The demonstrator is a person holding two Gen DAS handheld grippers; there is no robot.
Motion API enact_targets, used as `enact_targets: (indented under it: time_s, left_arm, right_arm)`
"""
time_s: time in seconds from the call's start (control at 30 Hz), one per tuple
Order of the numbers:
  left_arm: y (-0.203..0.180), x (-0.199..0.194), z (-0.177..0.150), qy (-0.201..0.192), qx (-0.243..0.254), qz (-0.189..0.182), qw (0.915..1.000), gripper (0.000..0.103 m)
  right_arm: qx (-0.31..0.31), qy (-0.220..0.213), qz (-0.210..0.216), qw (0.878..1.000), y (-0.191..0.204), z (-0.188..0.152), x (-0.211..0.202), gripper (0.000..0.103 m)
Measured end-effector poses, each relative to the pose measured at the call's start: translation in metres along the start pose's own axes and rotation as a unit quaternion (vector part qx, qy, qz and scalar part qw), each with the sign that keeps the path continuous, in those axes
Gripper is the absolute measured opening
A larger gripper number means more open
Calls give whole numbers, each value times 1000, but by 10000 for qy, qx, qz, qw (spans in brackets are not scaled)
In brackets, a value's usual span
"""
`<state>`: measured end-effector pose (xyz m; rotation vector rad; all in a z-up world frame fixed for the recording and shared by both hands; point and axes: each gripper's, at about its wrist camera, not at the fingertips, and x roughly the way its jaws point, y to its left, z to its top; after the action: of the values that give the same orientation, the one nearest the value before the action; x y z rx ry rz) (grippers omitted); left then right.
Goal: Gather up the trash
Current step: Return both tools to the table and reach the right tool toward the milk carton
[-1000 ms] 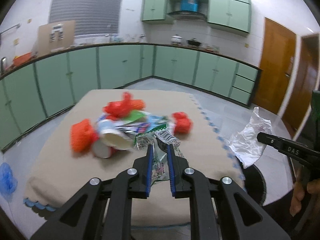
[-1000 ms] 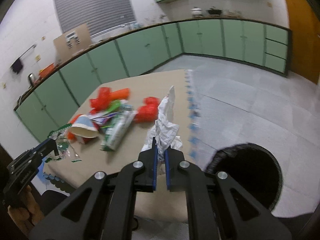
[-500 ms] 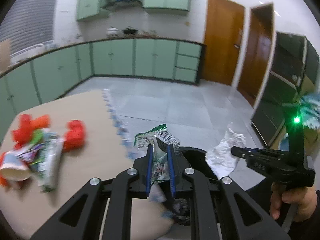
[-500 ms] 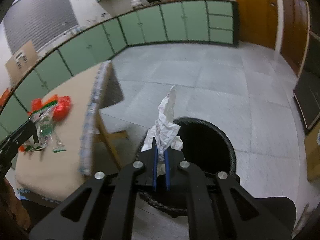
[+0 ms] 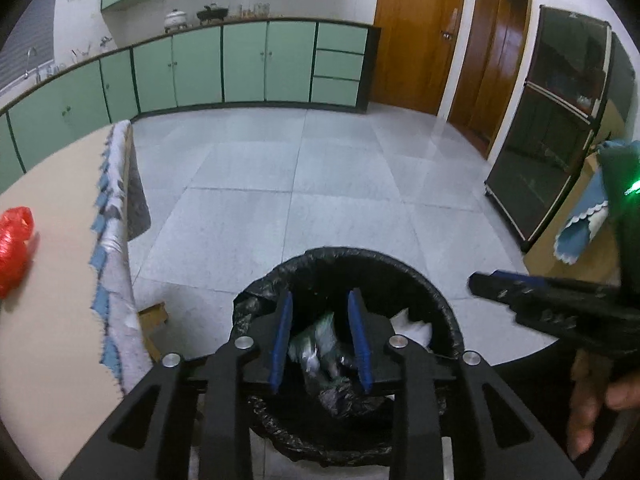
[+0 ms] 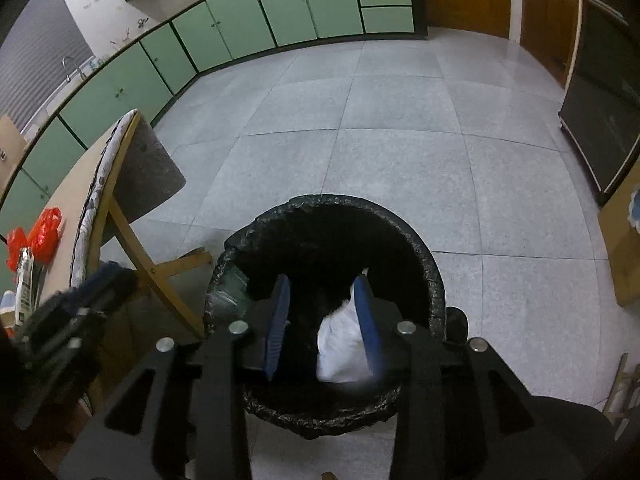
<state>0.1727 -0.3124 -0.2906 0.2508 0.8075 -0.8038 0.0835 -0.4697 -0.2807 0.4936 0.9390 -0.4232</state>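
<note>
A round bin lined with a black bag stands on the floor beside the table; it also shows in the right wrist view. My left gripper is open right over the bin, and the green-and-clear wrapper lies loose below it, between the fingers. My right gripper is open over the same bin; the white crumpled paper hangs blurred by its right finger, free of the left one. The right gripper's tip shows in the left wrist view.
The table with a beige cloth stands to the left, holding a red bag and more trash. Its wooden leg reaches near the bin. Grey tile floor, green cabinets and a dark cabinet surround.
Both grippers swung from the table to the bin and opened. The wrapper and the white paper have left the fingers and drop into the bin.
</note>
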Motion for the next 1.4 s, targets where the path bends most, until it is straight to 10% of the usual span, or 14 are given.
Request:
enact_targets:
  time_s: [0.43, 1.07, 1.4]
  left_arm:
    - [55, -95, -20, -579, -444, 959, 9927, 61]
    - [186, -276, -105, -1295, -1738, 3185, 9228, 80]
    - [227, -291, -126, -1470, -1952, 3350, 9100, 80]
  right_arm:
    - [-605, -657, 1, 9960, 41, -4, -53, 42]
    - [-1939, -830, 1481, 9662, 235, -46, -98, 49]
    - [-2515, -615, 2063, 9436, 351, -85, -78, 49]
